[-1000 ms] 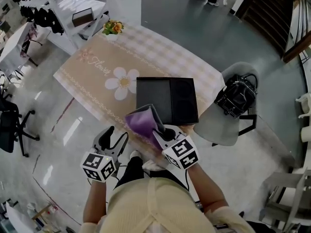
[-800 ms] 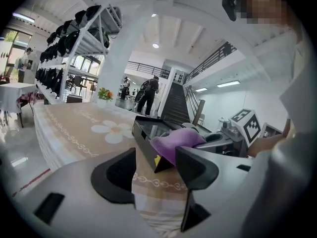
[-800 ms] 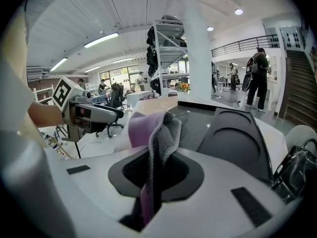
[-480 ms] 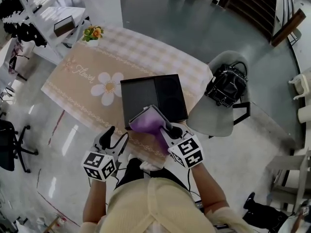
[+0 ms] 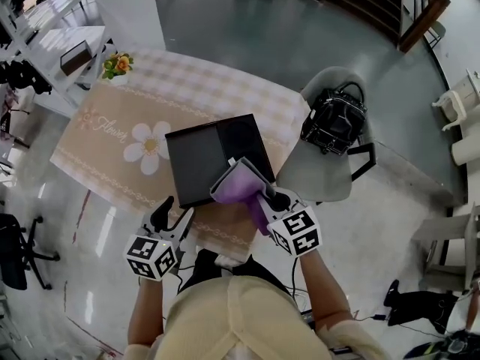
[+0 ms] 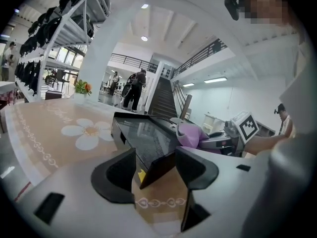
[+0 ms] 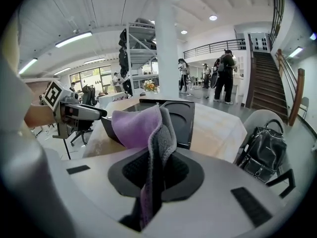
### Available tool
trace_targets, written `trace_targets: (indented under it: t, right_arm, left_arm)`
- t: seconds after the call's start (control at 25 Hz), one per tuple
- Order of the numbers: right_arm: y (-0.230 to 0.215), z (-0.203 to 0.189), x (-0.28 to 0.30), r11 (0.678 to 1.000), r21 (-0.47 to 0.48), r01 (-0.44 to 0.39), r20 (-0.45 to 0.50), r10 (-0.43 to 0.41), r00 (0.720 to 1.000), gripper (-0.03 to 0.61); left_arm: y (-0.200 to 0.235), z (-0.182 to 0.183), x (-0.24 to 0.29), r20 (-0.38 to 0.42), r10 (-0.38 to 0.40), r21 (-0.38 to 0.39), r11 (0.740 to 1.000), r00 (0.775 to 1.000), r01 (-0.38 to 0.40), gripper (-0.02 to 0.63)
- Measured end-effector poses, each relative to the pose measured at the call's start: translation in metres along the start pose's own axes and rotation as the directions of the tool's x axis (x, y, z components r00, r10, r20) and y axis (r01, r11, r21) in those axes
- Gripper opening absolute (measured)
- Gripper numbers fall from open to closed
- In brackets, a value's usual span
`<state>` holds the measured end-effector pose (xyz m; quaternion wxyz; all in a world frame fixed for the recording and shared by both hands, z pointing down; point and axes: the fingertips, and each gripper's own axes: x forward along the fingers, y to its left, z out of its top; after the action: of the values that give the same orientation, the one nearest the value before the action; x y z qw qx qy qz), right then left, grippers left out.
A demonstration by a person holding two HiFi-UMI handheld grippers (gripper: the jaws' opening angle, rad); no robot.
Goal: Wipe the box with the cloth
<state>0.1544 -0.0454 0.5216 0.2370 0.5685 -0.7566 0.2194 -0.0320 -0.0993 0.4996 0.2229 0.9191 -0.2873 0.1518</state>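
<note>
Purple cloth [image 5: 238, 185] is pinched tight in the right gripper's [image 5: 264, 203] jaws and drapes over the near right corner of the black box [image 5: 202, 156] on the desk [image 5: 105, 145]; the left gripper [image 5: 166, 212] has its jaws apart on nothing, the box's near corner just ahead. Nothing pins the box, so a firm wipe could shove it across the desk; only a fold is gripped, so the cloth may bunch or tug loose.

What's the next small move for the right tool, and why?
Likely lower the right tool until the cloth presses flat on the box, ready to sweep. That tool is shut on the cloth, bunched over the box's near right corner; most of its top is uncovered. The left tool is open by the near left corner.
</note>
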Motion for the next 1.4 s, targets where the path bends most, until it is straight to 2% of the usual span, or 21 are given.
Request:
trace_targets:
  t: [0.44,0.72,0.96,1.2,1.4]
  right_arm:
    - [-0.043,-0.012,-0.020,0.989,0.080,0.121,0.001,-0.121,0.993,0.055]
    - [-0.051,-0.014,-0.029,0.985,0.084,0.149,-0.002,-0.149,0.989,0.055]
    - [-0.040,0.003,-0.042,0.992,0.066,0.106,0.022,-0.108,0.994,0.055]
    - [-0.028,0.044,-0.064,0.997,0.063,0.036,0.122,-0.043,0.992,0.055]
    - [-0.034,0.082,-0.078,0.997,0.076,0.013,0.221,-0.029,0.975,0.055]
  left_arm:
    - [-0.001,-0.005,0.013,-0.029,-0.018,0.002,1.000,0.999,0.018,0.255]
    - [0.000,-0.005,0.014,-0.021,-0.014,-0.005,1.000,1.000,0.014,0.256]
    - [0.000,-0.005,0.014,-0.013,-0.013,-0.009,1.000,1.000,0.013,0.256]
    - [0.000,-0.004,0.014,-0.011,-0.013,-0.019,1.000,1.000,0.013,0.256]
    - [0.003,0.011,0.007,0.036,0.007,-0.028,1.000,0.999,-0.006,0.255]
